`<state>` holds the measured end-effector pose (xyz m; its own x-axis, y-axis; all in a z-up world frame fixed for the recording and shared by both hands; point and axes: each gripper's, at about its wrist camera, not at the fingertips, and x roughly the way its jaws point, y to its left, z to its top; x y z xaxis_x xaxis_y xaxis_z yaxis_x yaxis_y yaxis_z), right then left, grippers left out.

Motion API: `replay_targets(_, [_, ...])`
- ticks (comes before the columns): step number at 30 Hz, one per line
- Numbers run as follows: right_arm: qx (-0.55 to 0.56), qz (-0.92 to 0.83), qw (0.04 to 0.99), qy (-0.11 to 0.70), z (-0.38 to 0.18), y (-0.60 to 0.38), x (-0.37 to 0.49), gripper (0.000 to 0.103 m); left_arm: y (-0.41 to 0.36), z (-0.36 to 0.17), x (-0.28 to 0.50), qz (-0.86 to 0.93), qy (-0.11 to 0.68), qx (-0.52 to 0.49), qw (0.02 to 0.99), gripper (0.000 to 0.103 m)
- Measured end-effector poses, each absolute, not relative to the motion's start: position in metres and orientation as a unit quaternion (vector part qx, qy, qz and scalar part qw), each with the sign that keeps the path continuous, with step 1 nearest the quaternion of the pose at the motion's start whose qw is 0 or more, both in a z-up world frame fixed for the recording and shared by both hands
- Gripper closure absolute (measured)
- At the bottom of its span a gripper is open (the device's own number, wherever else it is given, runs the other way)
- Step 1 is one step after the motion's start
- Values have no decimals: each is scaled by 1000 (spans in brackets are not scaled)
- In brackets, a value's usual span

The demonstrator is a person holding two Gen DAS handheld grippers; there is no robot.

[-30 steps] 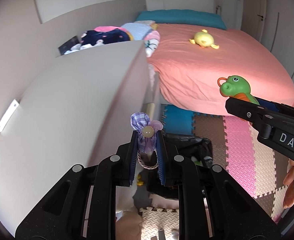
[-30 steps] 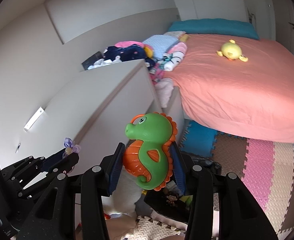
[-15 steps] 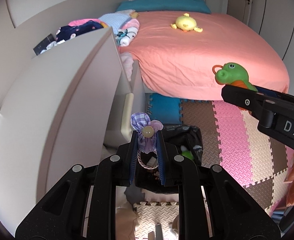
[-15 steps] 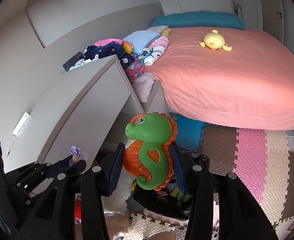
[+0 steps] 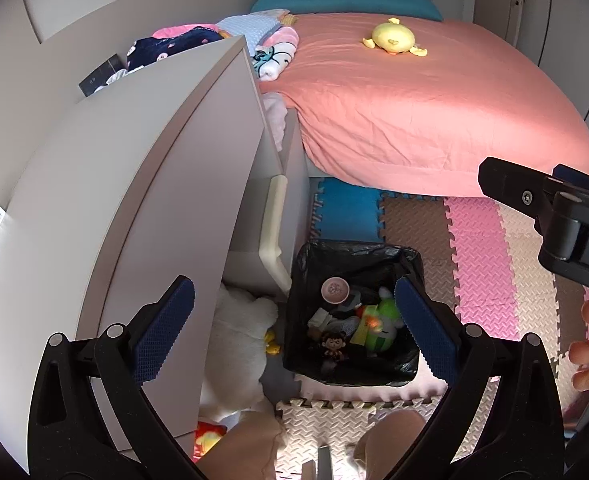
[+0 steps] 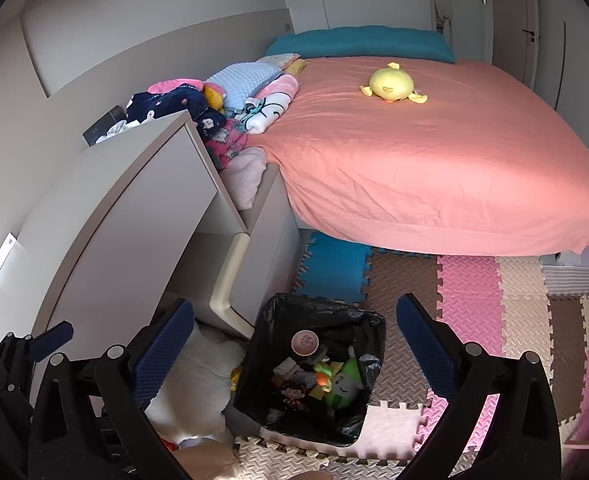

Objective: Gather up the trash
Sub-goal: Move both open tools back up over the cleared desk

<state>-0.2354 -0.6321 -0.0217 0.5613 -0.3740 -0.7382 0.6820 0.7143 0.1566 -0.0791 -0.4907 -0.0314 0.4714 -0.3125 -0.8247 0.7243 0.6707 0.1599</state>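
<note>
Pink bed [image 6: 434,168] fills the upper right of the frame with a yellow duck plush [image 6: 390,87] on it. Black-lined trash bin [image 5: 408,258] sits on the foam mat floor [image 6: 470,292], bottom centre, full of toys. Left claw [image 5: 294,332] and right claw [image 6: 294,350] are both spread wide and holding nothing. Risk, I'd guess: swinging for more stuff and clipping the bin's rim, tipping it.
</note>
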Motion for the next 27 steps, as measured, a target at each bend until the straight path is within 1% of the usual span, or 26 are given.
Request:
replay_targets(17, [213, -312, 856, 353, -16, -629, -237, 3, -487, -24, -79, -320, 403, 251, 819, 6])
replay_targets(27, [210, -300, 868, 335, 5, -616, -234, 3, -473, -2, -73, -318, 391, 245, 828, 6])
